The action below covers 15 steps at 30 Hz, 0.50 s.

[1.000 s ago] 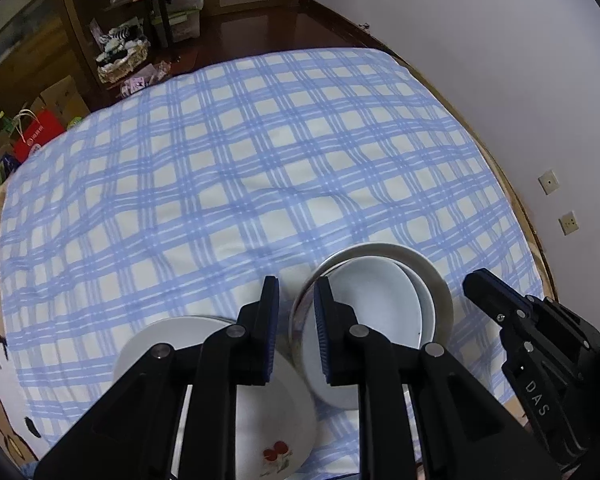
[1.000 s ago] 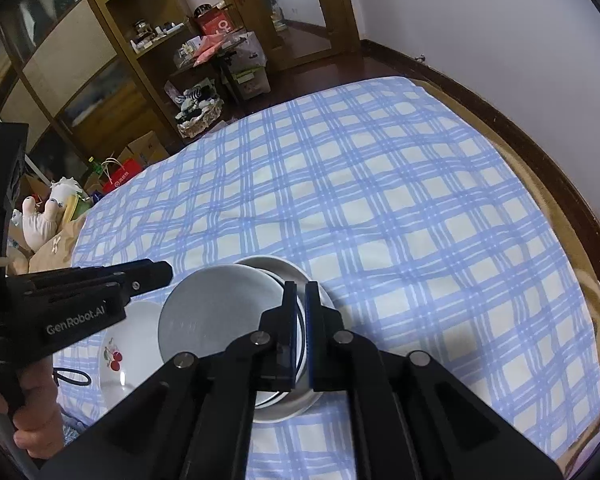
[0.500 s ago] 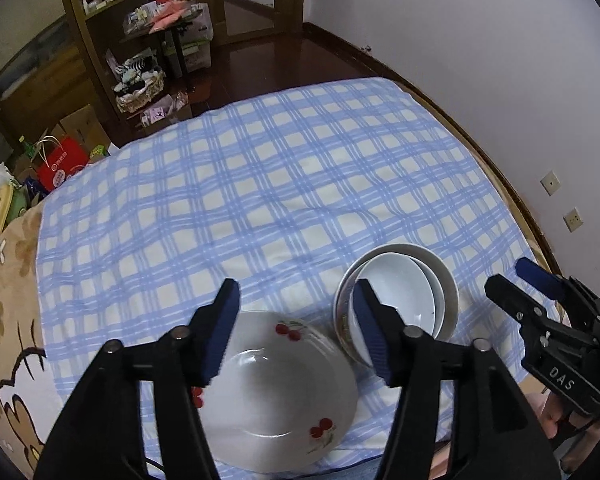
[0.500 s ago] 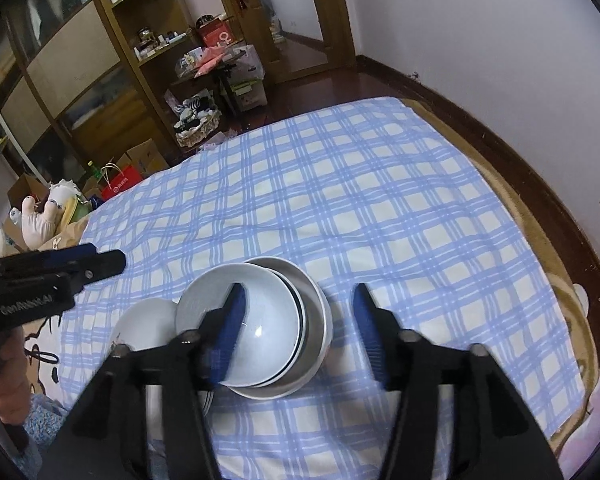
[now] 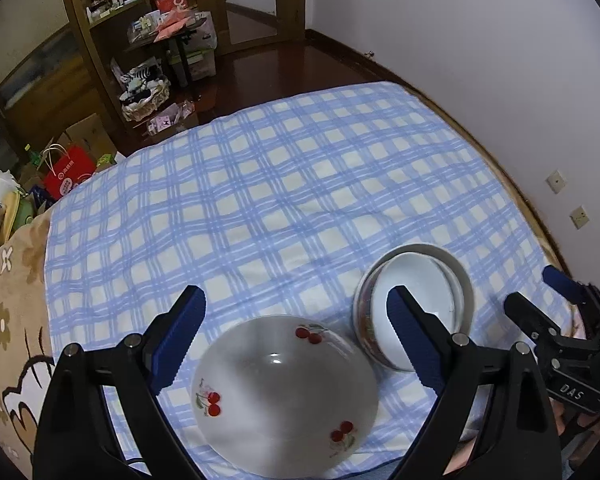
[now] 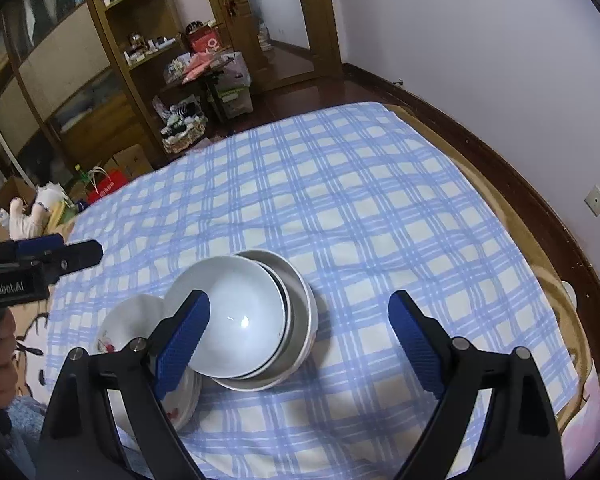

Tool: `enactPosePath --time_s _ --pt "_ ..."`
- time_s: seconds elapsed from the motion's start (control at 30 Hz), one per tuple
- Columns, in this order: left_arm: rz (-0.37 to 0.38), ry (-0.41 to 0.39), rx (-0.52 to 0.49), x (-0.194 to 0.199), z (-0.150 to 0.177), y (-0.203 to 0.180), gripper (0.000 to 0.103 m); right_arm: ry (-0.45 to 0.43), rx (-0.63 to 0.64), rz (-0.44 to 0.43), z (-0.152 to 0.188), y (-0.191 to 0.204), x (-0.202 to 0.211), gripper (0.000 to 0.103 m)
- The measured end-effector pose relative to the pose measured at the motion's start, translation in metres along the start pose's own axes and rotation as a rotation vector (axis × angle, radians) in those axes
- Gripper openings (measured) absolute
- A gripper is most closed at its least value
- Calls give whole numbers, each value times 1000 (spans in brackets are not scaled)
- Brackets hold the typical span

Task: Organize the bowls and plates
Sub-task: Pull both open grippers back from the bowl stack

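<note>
Checked sheet: we see all dishes on its near edge.
Nested bowls: white bowl tilted inside.
Cherry plate: beside the nested bowls, upright.
Left gripper: jaws just opened wide, gripping nothing.
Right gripper: likewise.

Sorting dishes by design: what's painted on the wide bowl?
Red cherries on white, on the wide bowl; clearest in the left wrist view.
</note>
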<state>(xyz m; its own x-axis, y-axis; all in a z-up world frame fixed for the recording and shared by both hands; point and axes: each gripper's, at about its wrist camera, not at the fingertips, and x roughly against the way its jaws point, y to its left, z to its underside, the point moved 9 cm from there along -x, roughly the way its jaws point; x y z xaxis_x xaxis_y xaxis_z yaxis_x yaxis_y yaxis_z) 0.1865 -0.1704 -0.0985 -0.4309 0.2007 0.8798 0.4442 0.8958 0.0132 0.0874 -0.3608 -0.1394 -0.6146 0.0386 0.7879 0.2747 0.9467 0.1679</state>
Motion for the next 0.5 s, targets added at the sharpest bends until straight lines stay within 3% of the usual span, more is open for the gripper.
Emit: enactPosePath --time_s 0.5 --pt "37 68 4 -48 15 10 91 33 -26 15 12 -12 -31 95"
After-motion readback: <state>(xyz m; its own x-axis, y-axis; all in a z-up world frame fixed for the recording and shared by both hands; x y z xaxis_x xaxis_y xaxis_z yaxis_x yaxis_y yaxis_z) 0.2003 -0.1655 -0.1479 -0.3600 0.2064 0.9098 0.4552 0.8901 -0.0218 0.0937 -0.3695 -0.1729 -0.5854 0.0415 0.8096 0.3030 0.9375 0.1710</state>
